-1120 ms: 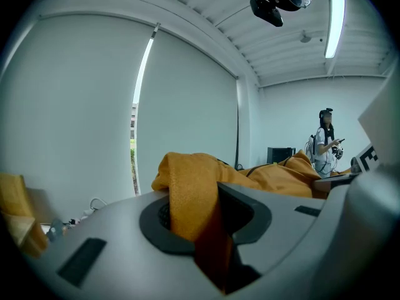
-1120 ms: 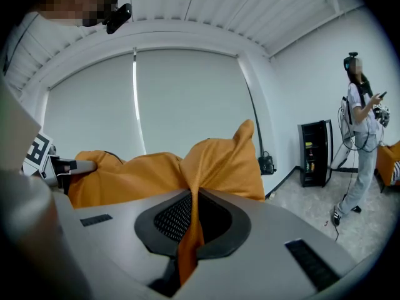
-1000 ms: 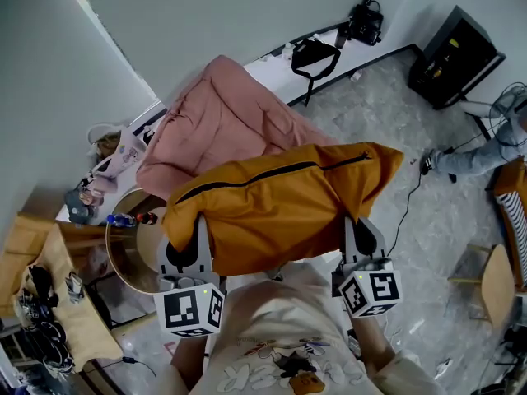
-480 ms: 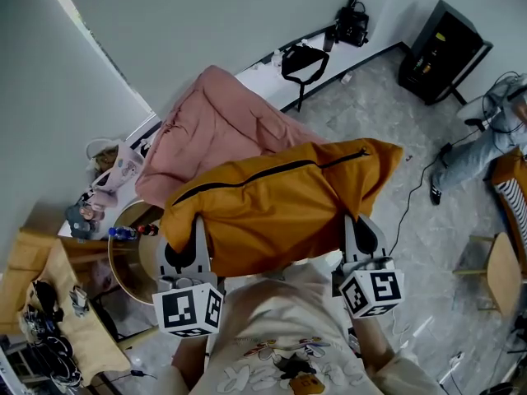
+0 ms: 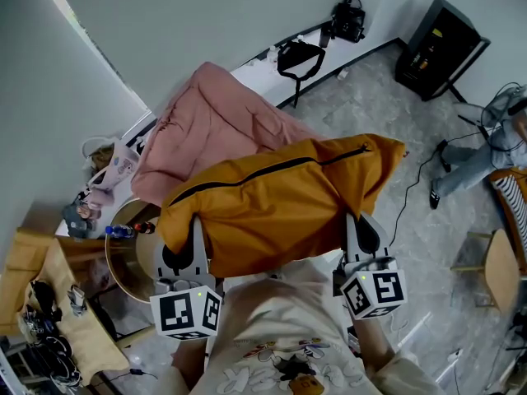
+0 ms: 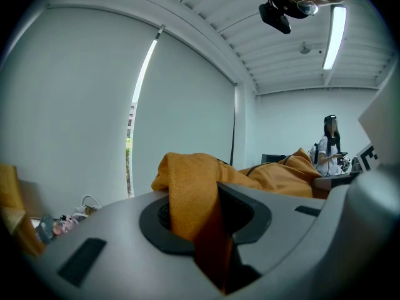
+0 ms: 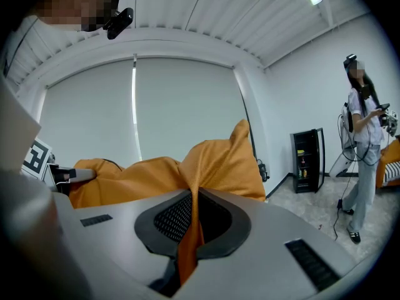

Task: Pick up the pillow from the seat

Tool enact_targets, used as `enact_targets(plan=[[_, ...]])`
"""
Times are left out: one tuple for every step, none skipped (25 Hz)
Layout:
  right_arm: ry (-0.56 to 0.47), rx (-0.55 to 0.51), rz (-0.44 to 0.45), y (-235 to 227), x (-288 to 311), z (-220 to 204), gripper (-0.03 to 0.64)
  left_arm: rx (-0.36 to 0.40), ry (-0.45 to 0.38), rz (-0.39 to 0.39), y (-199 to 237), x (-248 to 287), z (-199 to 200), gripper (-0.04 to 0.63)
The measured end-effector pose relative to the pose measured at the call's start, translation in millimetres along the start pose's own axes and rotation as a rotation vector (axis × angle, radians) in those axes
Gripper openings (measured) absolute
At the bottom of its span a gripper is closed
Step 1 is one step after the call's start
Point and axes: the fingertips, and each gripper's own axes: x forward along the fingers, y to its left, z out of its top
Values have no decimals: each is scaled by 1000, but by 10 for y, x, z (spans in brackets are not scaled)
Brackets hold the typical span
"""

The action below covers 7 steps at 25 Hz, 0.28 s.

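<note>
At my far left, a surface under a yellow cloth carries a tangle of black cables. Just right of it is a round wooden surface with a blue-capped bottle lying at its far rim.

My left tongs overlap that round surface in my view. They are clenched on a fold of the orange pillow. In the left gripper view the fabric runs down between the two jaws, pinched tight. The pillow hangs in the air in front of my chest, stretched between the two tongs, with its black zipper running along the top. It blocks my sight of the floor straight ahead and of the near edge of the pink blanket, which lies heaped just beyond it against the wall. Farther back, a black bag and a black camera sit at the foot of the wall.

My right tongs grasp the pillow's other end, with a thin pleat of cloth squeezed between jaws that are closed hard. To their right a dark cable trails over the grey floor near a person's leg. The right gripper view shows that person standing well apart from me. A black cabinet stands in the far corner, and a wooden stool stands at my near right.
</note>
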Motion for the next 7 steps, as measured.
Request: enact_targets(plan=[[1, 4, -2, -11, -6, 0, 23, 0, 1, -2, -11, 2, -4, 100], [4, 7, -5, -21, -13, -7, 23, 0, 3, -7, -24, 4, -15, 100], [8, 9, -8, -25, -17, -19, 23, 0, 5, -12, -29, 8, -28, 100], [12, 9, -10, -16, -11, -31, 23, 1, 7, -14, -21, 12, -38, 100], [15, 9, -8, 3, 3, -38, 23, 3, 9, -14, -1, 17, -43, 100], [17, 8, -6, 27, 23, -43, 23, 4, 11, -11, 25, 21, -44, 100], [19, 7, -2, 54, 45, -46, 23, 5, 12, -8, 54, 26, -44, 100]])
